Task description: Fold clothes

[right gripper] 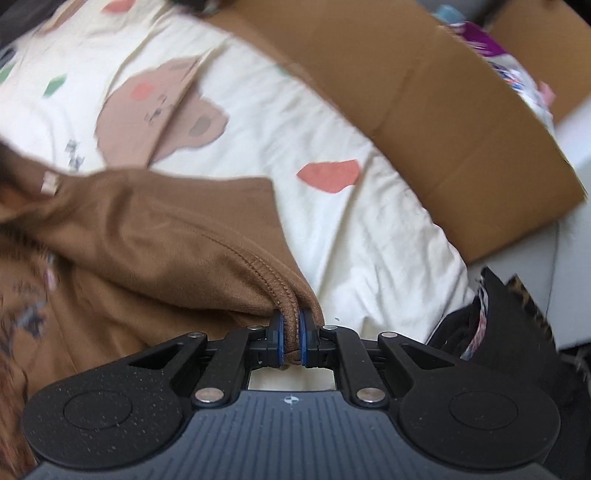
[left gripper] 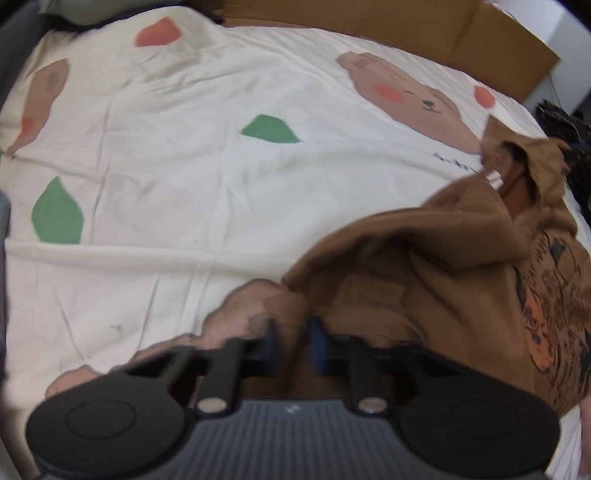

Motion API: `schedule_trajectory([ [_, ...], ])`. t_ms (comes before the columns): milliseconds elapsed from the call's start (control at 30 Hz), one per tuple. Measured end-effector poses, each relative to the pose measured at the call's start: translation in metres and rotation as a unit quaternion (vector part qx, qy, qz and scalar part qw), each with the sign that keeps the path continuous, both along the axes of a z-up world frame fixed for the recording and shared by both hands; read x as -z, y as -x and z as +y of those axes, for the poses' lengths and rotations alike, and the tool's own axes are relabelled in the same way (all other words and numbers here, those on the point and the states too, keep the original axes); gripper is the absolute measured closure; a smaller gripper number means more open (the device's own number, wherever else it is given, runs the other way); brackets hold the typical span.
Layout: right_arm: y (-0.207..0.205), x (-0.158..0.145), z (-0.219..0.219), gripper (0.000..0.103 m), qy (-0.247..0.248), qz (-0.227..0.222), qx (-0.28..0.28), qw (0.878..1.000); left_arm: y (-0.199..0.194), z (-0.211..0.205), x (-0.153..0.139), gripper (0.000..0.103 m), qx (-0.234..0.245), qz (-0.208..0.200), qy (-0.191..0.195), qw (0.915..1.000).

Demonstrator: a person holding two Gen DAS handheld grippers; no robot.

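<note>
Gripping a stitched hem, right gripper [right gripper: 291, 341] jaws are closed on the shirt [right gripper: 147, 236]; left gripper [left gripper: 291, 341] jaws pinch its fabric, keeping it spread for folding over the bed [left gripper: 184, 166].

Your left gripper [left gripper: 291, 343]: jaws pinching brown shirt [left gripper: 436, 266] hem; bear-print bedsheet [left gripper: 184, 166] ahead; cardboard [left gripper: 443, 33] beyond.

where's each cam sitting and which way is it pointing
Left wrist: sits on the left gripper, looks along its fingers over the bear-print bedsheet; its jaws pinch the brown shirt.
Right wrist: sits on the right gripper, faces the cardboard box; its jaws clamp the shirt's stitched hem.
Shared: shirt, bedsheet and box. No hand shows in either.
</note>
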State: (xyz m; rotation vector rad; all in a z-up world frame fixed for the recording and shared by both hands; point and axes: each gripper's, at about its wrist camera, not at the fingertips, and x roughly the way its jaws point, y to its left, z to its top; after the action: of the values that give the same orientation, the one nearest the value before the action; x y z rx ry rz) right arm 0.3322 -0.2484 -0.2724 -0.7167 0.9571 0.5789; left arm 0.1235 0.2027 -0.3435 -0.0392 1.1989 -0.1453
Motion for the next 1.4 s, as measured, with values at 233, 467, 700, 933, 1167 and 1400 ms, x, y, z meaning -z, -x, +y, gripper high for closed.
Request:
schedule_trajectory([
  [233, 0.010, -0.011, -0.012, 0.097, -0.060, -0.013, 0.059, 0.996, -0.005, 0.018, -0.050, 0.098, -0.020, -0.026, -0.018, 0.9993],
  [467, 0.014, -0.036, -0.013, 0.097, -0.081, -0.020, 0.065, 0.994, 0.000, 0.034, -0.112, 0.098, -0.013, -0.062, -0.052, 0.9966],
  [700, 0.014, -0.063, -0.002, 0.097, -0.100, -0.028, 0.067, 0.992, -0.003, 0.045, -0.163, 0.098, -0.005, -0.109, -0.095, 0.9894],
  [933, 0.014, -0.099, 0.010, 0.097, -0.119, -0.051, 0.058, 0.990, -0.003, 0.059, -0.205, 0.098, -0.013, -0.149, -0.130, 0.9802],
  [1167, 0.019, -0.104, 0.002, 0.098, -0.119, -0.050, 0.065, 0.990, 0.022, 0.048, -0.204, 0.098, 0.014, -0.153, -0.136, 0.9787],
  [1400, 0.035, -0.072, -0.015, 0.098, -0.103, -0.021, 0.077, 0.992, 0.062, 0.030, -0.158, 0.098, 0.022, -0.118, -0.123, 0.9851],
])
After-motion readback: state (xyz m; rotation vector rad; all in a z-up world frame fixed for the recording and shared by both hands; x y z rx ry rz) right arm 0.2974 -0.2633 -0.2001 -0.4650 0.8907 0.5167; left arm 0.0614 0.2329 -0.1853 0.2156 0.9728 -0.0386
